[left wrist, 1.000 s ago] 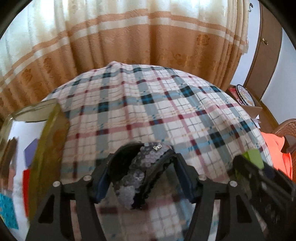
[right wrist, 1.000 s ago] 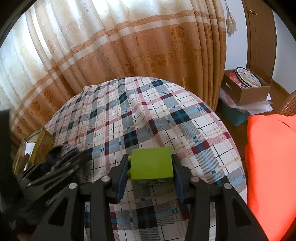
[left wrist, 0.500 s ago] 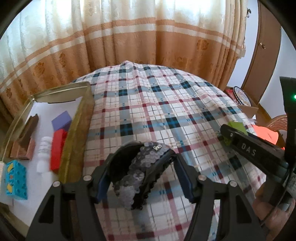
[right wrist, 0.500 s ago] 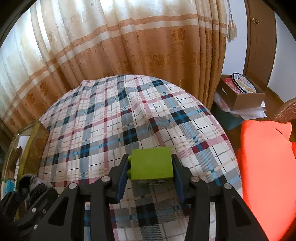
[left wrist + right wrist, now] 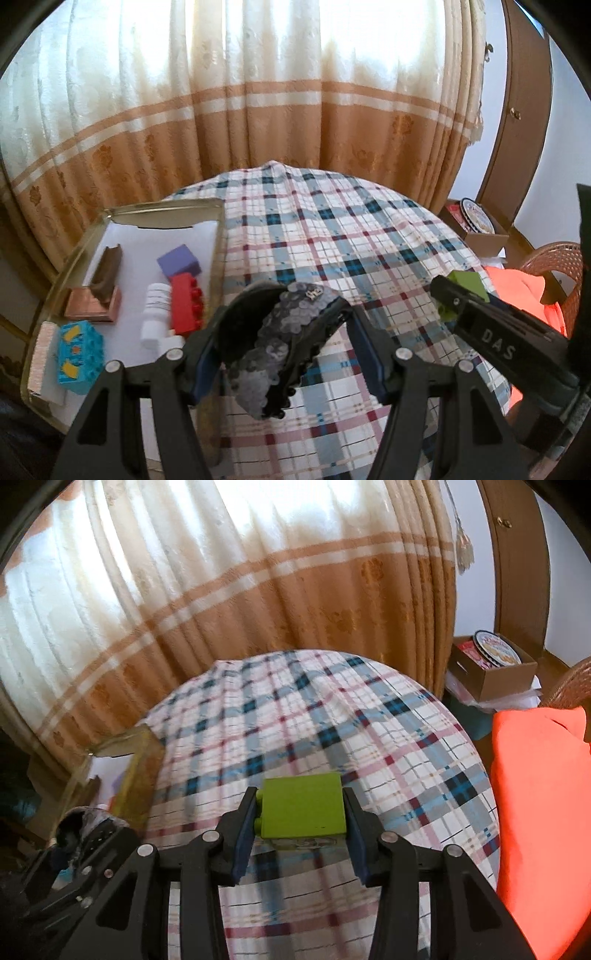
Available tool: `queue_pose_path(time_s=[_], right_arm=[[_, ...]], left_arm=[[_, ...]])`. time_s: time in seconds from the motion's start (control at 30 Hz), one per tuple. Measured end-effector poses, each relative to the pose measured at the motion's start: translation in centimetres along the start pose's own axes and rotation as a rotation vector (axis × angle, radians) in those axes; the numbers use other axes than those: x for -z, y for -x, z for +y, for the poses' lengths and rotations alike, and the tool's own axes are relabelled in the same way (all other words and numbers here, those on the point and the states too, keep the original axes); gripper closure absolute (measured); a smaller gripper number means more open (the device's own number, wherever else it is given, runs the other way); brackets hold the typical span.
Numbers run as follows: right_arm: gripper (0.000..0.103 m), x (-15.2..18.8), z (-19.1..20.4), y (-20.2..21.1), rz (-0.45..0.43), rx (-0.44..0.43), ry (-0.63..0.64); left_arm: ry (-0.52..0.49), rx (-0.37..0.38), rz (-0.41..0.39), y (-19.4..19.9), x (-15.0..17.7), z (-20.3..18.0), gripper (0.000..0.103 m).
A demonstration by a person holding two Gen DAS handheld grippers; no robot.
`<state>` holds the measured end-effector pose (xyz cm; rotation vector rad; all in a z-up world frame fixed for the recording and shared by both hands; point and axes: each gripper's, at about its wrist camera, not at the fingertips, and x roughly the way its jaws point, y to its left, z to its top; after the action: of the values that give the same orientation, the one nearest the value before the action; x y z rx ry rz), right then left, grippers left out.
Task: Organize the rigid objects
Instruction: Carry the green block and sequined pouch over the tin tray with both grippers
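**Two claws, each holding one thing above the checked cloth**

The big round table with the checked cloth in white, blue and red (image 5: 332, 236) lies under both claws. Behind it hangs a long cream and tan curtain (image 5: 258, 110). To the right of the right claw sits a bright orange cushion (image 5: 539, 812), and past it a brown cardboard box (image 5: 495, 672).

To the left of the left claw sits the shiny gold metal tray with a white paper floor (image 5: 216, 258). In the tray lie a blue and yellow box (image 5: 79, 356), a flat pink-brown block with a dark brown curved piece on it (image 5: 94, 306), a purple cube (image 5: 180, 261), a red building brick with bumps (image 5: 186, 306) and a small white ribbed bottle (image 5: 157, 310). The red brick and the white bottle lie side by side.

The left claw (image 5: 284, 350) is clamped on a black curved band covered in grey sequins (image 5: 280, 339). The band sits between its blue pads, up off the cloth, just beside the tray's right wall.

The right claw (image 5: 301, 819) is clamped on a lime green plastic building brick (image 5: 303, 805). The brick sits tight between its two blue pads, up above the cloth. From the left claw's camera, the right claw and its green brick show off to the right.
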<state>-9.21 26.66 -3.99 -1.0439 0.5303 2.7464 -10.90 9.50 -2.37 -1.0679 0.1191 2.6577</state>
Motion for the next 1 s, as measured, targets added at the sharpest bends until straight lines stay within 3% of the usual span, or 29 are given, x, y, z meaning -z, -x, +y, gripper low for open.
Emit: queue_pose_path(time_s=[1.0], right_arm=[[0.056, 1.8, 10.6, 3.5, -0.035, -0.16, 0.126]], left_arm=[[0.115, -0.096, -0.033, 2.5, 1.4, 8.5, 0.039]])
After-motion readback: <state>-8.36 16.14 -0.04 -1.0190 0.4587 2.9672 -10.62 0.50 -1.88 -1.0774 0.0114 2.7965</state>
